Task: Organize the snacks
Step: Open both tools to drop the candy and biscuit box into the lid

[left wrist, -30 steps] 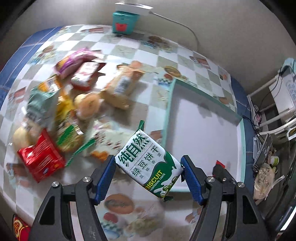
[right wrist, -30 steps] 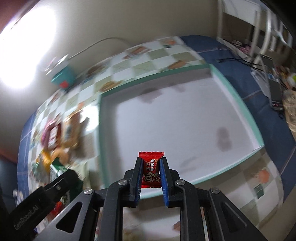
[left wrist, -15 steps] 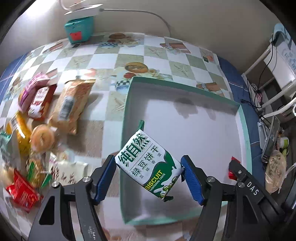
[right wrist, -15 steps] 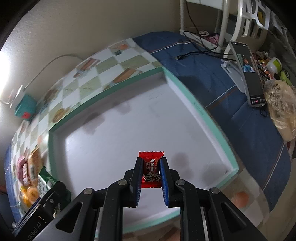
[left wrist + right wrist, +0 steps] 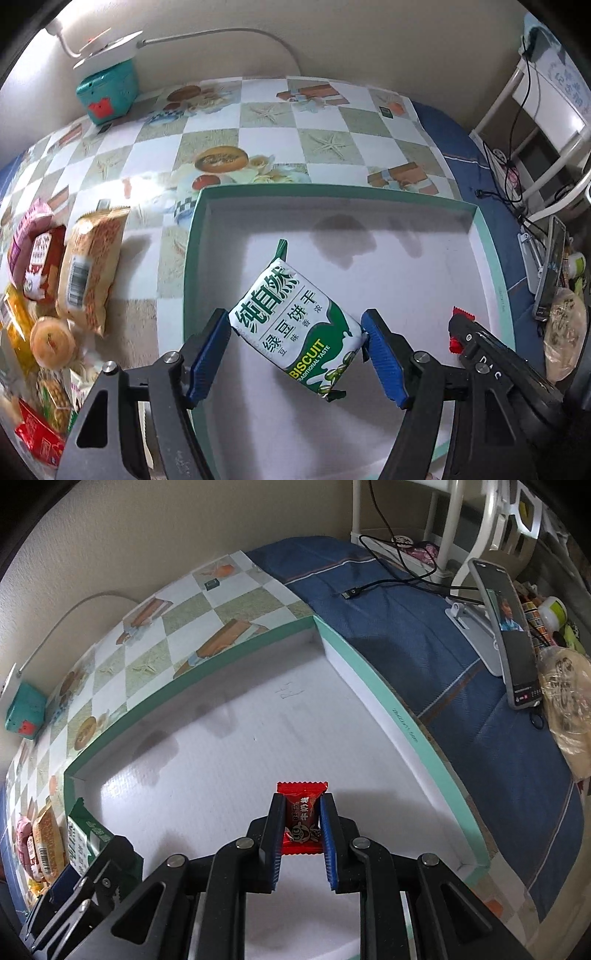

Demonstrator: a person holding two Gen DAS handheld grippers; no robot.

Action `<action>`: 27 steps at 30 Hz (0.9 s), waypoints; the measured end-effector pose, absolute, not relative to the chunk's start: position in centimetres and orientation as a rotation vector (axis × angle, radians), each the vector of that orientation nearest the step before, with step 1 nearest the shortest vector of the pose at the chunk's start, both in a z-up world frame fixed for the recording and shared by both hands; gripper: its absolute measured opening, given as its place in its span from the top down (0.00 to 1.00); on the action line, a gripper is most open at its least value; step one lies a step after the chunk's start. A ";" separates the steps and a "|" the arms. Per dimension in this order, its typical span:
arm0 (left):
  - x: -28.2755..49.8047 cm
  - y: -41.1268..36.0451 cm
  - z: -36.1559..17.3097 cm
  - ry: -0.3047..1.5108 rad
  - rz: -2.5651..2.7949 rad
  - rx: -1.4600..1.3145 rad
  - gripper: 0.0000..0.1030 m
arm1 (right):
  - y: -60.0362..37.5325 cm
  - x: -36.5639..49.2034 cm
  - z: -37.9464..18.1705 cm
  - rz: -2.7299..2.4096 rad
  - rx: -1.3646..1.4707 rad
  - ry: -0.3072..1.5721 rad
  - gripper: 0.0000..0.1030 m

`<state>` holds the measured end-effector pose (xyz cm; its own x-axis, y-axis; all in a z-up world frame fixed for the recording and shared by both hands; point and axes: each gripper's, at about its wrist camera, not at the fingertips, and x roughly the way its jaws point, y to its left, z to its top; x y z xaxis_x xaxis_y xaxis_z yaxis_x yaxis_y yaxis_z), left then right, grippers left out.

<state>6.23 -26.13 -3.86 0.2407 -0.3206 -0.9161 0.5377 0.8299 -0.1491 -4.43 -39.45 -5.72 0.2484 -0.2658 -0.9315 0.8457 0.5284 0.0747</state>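
the left gripper (image 5: 295, 345) is clamped across a green and white biscuit packet (image 5: 295, 332), one blue pad against each side, and the packet sits tilted between them with its sealed end pointing away from the camera. it hangs over the white floor of a shallow tray (image 5: 192, 258) with a teal rim, toward the tray's left wall as this view shows it. the right gripper (image 5: 303, 819) is closed tight on a small red wrapped candy (image 5: 302, 814), the crimped top edge of the wrapper sticking out past the fingertips. this candy is also above the tray's white floor, nearer the right wall. in the left wrist view the right gripper shows at the lower right with a bit of red wrapper at its tip, and in the right wrist view the biscuit packet and the left gripper appear at the lower left, so the two stand side by side over the tray.

the tray rests on a bench (image 5: 258, 122) covered with a checked cloth printed with starfish and food pictures. to the left of the tray, on the cloth, lies a group of other snacks: an orange-brown packet (image 5: 90, 273) with a barcode closest to the tray, a red packet (image 5: 42, 266) and a pink one (image 5: 22, 236) beyond it, a round bun (image 5: 51, 341) in clear wrap, and a red pouch (image 5: 37, 439) at the lower edge. a teal box (image 5: 107, 92) sits at the far edge of the bench by the wall. right of the tray the surface is dark blue cloth (image 5: 461, 664), with a phone (image 5: 513, 638) on a stand and a black cable (image 5: 388, 583) there.
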 end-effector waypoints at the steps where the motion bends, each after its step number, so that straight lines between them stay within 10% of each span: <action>1: 6.3 -26.2 -3.8 1.185 -0.590 0.217 0.28 | -39.4 -4.2 -5.8 -0.836 0.661 1.061 0.79; 9: 6.9 -25.4 -1.7 1.132 -0.581 0.190 0.18 | -39.0 -3.7 -5.2 -0.835 0.633 1.074 0.78; 13: 7.3 -23.8 -0.3 1.120 -0.536 0.174 0.15 | -38.6 -3.9 -4.2 -0.832 0.625 1.062 0.51; 27: 8.5 -11.5 2.4 1.135 -0.276 0.044 0.05 | -32.3 -4.6 -1.6 -0.762 0.578 1.041 0.32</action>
